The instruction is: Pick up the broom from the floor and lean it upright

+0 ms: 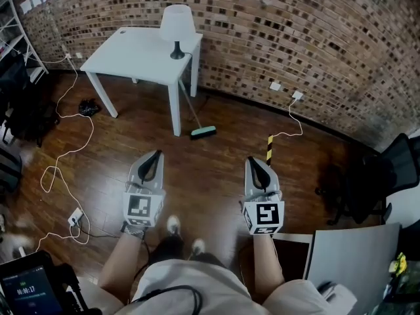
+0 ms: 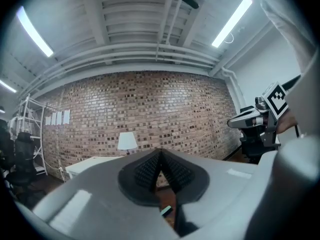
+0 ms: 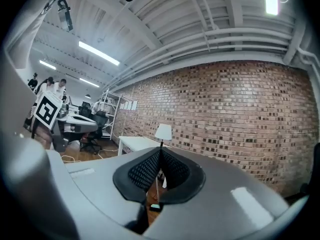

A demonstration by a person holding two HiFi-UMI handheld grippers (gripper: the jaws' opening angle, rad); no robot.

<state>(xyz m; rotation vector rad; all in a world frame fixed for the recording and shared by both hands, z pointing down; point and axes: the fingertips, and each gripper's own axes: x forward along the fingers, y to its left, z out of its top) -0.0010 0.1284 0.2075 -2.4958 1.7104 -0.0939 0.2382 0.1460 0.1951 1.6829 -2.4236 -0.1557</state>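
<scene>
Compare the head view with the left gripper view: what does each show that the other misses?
Head view only: floor cables, the person's shoes, and the broom leaning against the white table. Left gripper view only: the ceiling and its light strips. Both: the table, lamp, brick wall, right gripper and, in the left gripper view only as a sliver, the broom's green head.

Broom (image 1: pixel 191 110) leans against table (image 1: pixel 131 54) bearing a lamp (image 1: pixel 177 25)
</scene>
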